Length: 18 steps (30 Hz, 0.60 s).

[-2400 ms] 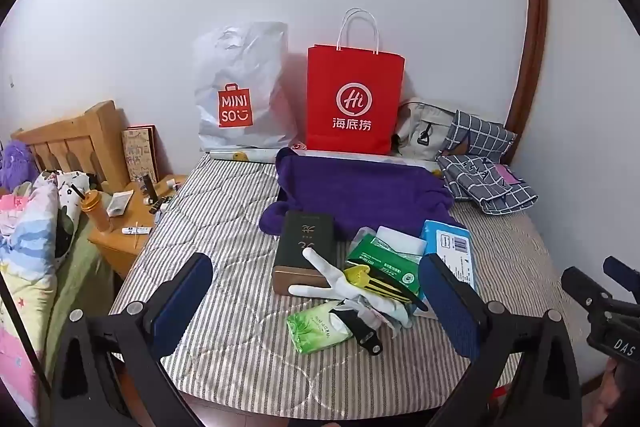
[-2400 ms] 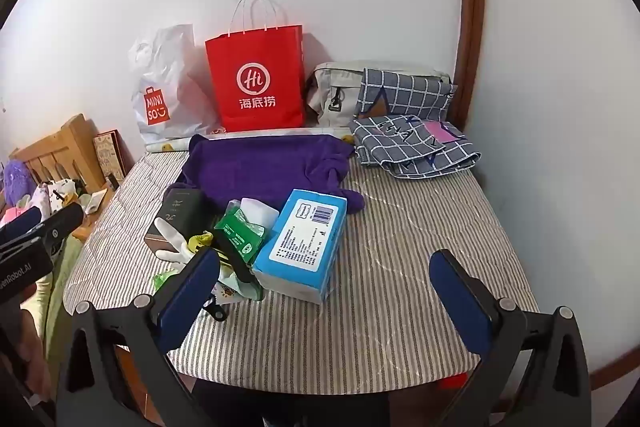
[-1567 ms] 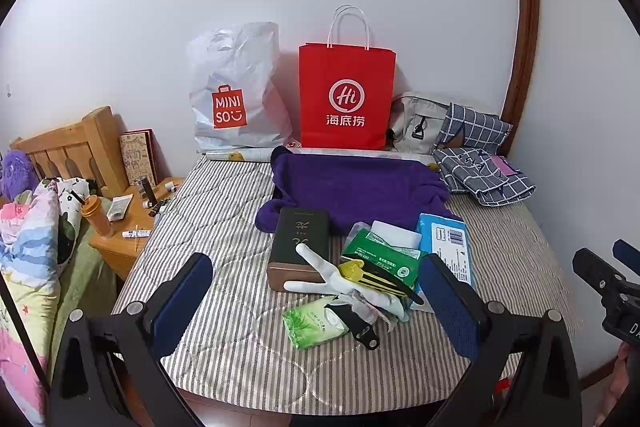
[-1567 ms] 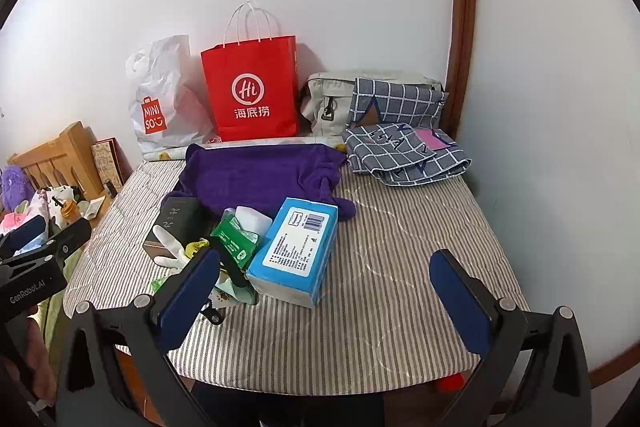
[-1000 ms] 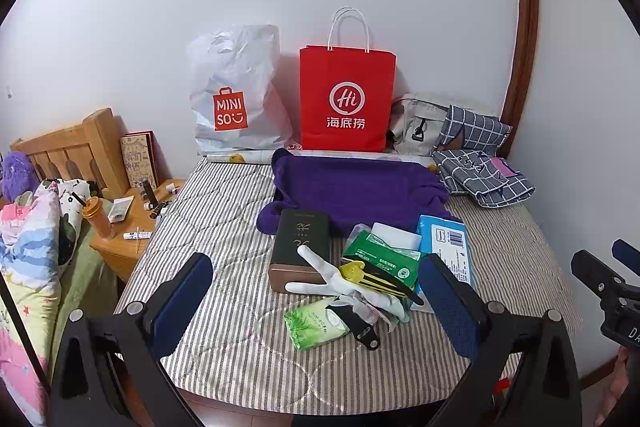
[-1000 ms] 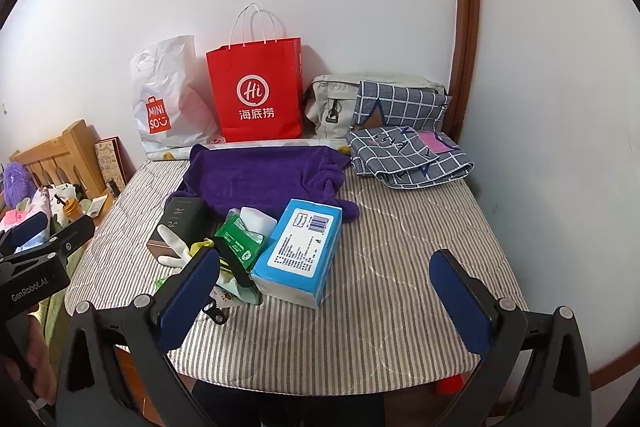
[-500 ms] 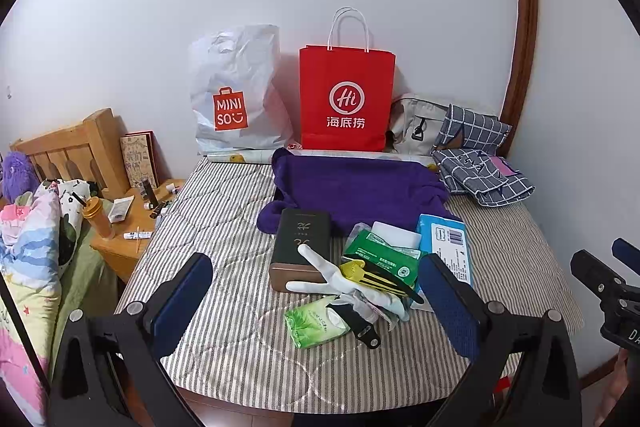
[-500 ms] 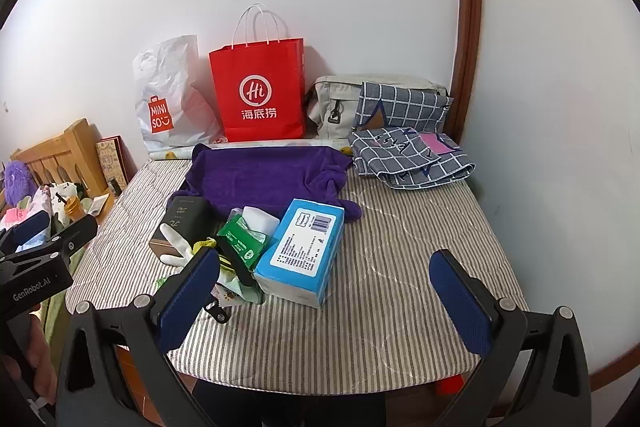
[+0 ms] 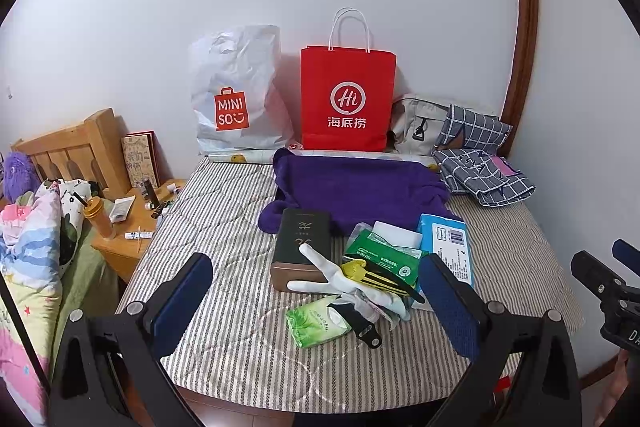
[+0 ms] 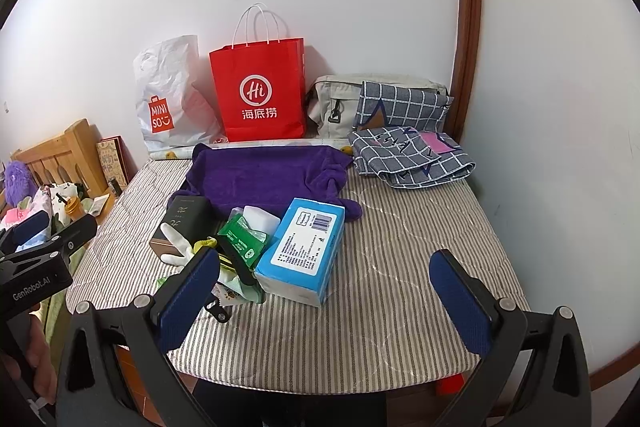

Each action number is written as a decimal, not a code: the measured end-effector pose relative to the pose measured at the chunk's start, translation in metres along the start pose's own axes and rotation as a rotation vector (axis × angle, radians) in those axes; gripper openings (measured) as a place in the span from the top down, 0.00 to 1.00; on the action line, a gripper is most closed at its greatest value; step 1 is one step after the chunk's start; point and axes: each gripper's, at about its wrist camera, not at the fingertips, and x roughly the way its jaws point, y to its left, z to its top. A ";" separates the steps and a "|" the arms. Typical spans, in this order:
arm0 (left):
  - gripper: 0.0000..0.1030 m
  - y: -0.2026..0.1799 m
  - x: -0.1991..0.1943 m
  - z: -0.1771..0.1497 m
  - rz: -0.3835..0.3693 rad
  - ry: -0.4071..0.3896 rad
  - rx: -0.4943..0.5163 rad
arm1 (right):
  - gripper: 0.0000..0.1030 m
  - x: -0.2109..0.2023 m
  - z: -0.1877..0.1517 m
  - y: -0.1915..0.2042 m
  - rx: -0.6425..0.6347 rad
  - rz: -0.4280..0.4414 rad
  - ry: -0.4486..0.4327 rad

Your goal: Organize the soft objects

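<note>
Two shopping bags point(image 9: 348, 99), one towel point(image 9: 360, 187)

white plastic bag point(image 9: 240, 95): MINISO | red paper bag point(image 9: 347, 99): Hi 海底捞

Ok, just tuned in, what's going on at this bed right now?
Nothing is picked up yet. The left hand-held gripper and right hand-held gripper are both open and empty, held above the near edge of the striped mattress. A purple towel, white glove, tissue packs and a blue box lie untouched in the middle.
</note>
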 end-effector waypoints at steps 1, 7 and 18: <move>0.00 0.000 0.000 0.000 0.001 -0.001 -0.001 | 0.00 0.000 0.000 0.000 -0.001 -0.001 0.000; 0.00 0.000 0.000 0.000 -0.001 -0.002 0.000 | 0.00 0.000 0.000 0.000 0.000 0.000 -0.002; 0.00 0.002 -0.002 0.001 -0.001 -0.002 0.001 | 0.00 0.001 -0.001 0.000 -0.002 0.001 -0.007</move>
